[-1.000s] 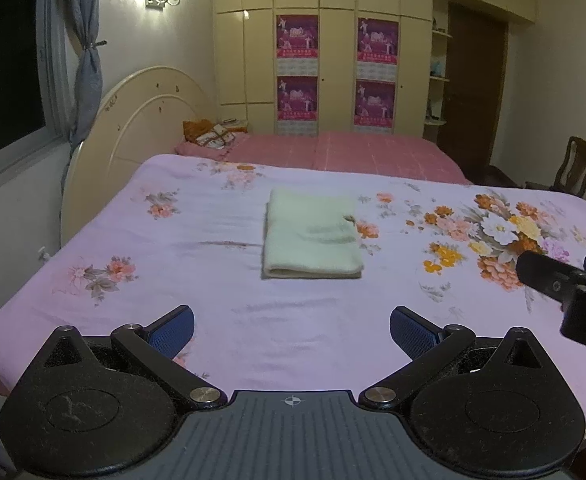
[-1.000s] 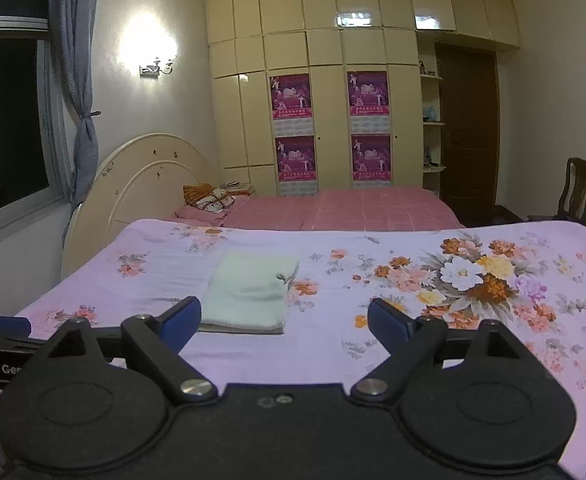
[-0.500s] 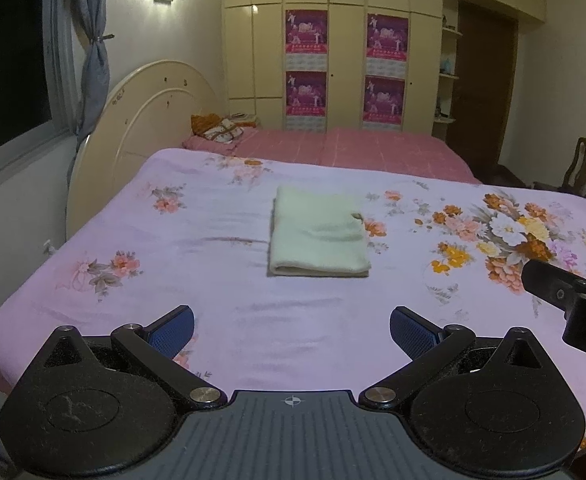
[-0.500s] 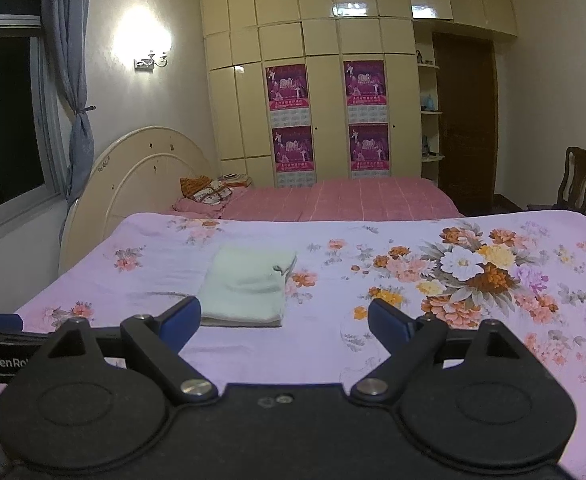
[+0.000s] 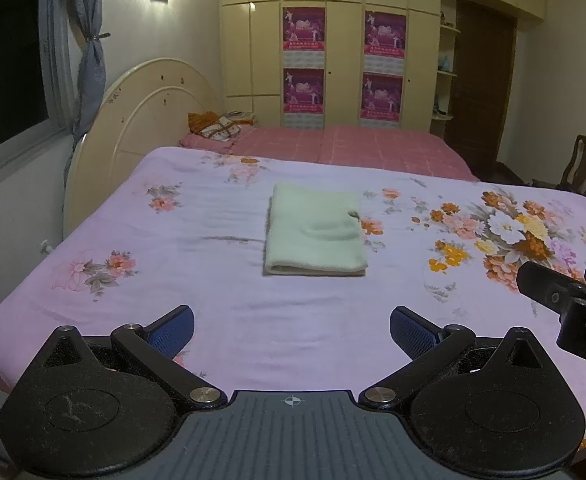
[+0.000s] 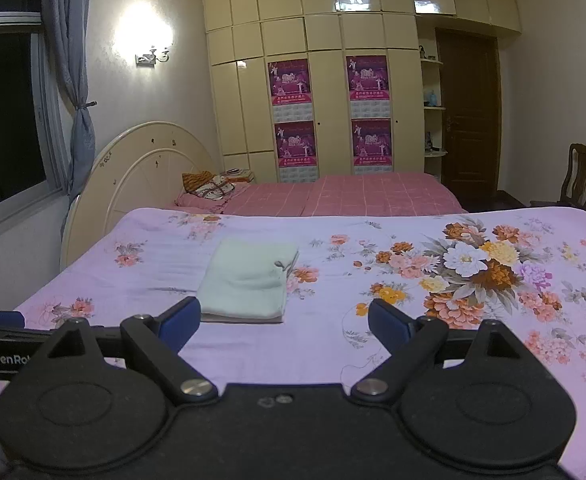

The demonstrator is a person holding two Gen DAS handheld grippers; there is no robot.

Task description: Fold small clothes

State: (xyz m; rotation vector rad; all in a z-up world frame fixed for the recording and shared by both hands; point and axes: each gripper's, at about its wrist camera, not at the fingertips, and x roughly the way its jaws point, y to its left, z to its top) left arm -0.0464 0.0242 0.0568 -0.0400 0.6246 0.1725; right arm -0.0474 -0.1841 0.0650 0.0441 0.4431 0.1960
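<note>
soft, nubby pale-green cloth (image 5: 315, 236) lying folded on a smooth floral bedsheet (image 5: 221, 304); matt black plastic left tongs (image 5: 291, 327) with ribbed blue pads (image 5: 411, 330); glossy cream wardrobe doors (image 6: 333, 36) catching lamplight.

2 wrist fisheyes, both looking forward and slightly down across the bed (image 5: 221, 320) from its near edge.

Your left view sits low over its own fingers and faces the wardrobe (image 5: 333, 40), with the folded cloth (image 5: 315, 236) near and ahead. Your right view stands to its right, facing the same way. Both share the cloth, the flowered sheet, the headboard (image 6: 145, 172) and wardrobe.
</note>
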